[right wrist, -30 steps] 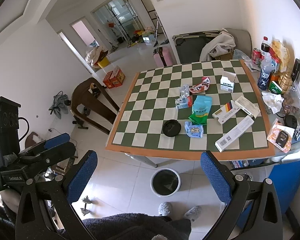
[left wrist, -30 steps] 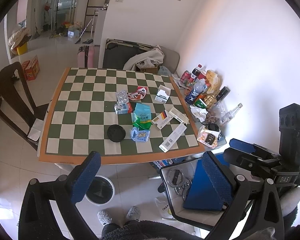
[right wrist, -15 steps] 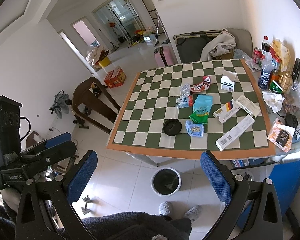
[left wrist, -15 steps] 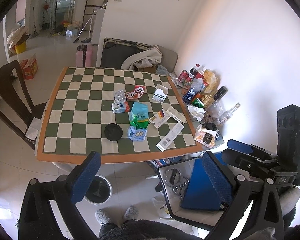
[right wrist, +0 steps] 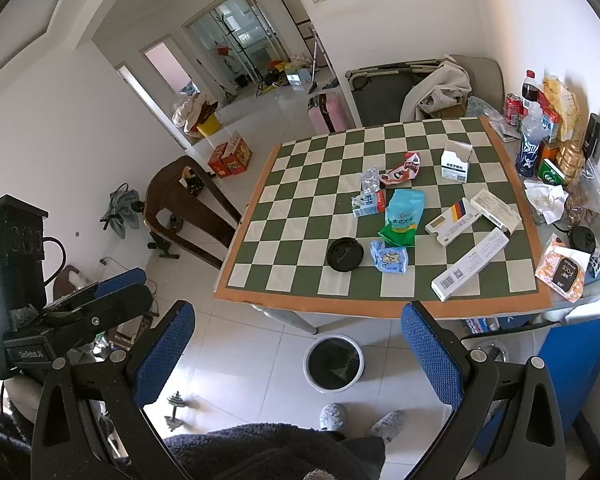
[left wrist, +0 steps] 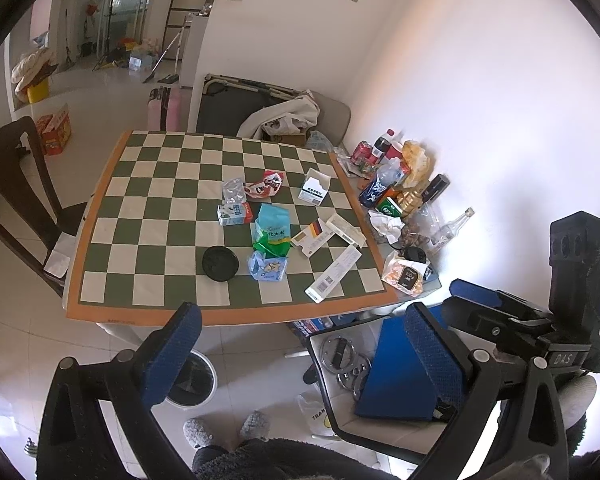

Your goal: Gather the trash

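Trash lies on the checkered table: a black lid, a blue wrapper, a teal rice bag, a milk carton, a red wrapper, several white boxes. A white trash bin stands on the floor by the table's near edge. My left gripper and right gripper are both open and empty, held high, short of the table.
Bottles, cans and snack bags crowd the table's right edge by the wall. A dark wooden chair stands left of the table. A blue chair with metal rings stands at the right. My slippered feet are near the bin.
Both grippers have drifted slightly back and up, so the table looks a little farther off. Nothing on the table has moved.
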Tool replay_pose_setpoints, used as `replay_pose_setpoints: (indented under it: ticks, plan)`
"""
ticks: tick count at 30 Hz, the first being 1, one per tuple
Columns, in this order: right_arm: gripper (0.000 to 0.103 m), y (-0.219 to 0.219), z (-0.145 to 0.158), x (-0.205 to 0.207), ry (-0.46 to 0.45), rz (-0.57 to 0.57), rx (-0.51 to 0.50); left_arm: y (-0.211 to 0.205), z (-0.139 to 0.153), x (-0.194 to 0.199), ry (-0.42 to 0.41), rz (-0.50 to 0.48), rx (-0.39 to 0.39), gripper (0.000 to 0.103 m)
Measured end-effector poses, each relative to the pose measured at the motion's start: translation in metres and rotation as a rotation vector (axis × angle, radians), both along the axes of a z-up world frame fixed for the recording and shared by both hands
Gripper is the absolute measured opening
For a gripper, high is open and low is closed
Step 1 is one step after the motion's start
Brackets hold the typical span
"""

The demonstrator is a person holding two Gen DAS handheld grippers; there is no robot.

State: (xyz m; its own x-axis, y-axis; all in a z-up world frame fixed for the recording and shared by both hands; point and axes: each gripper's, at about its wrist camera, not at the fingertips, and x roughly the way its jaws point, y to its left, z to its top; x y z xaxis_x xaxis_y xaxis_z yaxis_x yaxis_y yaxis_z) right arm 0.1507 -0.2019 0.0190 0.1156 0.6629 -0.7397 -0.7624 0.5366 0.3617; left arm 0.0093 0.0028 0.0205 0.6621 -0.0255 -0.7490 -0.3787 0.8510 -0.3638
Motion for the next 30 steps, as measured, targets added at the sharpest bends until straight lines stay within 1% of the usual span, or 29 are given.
replay_pose_setpoints:
  ticks: [5,9,10,30]
  plan:
    - [0.103,0.0001,0.0004,0.0009,0.002,-0.001,0.001,-0.001,0.0001,-0.0015,-0.002,-0.001,0.0,0.103]
    - [0.103,0.0005,0.0007,0.0007,0.003,0.0,0.001,-0.0024,0.0016,0.0061,0.0,-0.004,-0.003,0.103]
    - [0.103,0.0003,0.0008,0.0009,0.002,-0.001,0.001,-0.0015,-0.0006,-0.0027,-0.004,0.0,0.0,0.103]
    - [0.103,0.0007,0.0006,0.0024,0.004,-0.001,0.003,-0.0068,-0.0025,0.0005,-0.005,-0.002,-0.001,0.103]
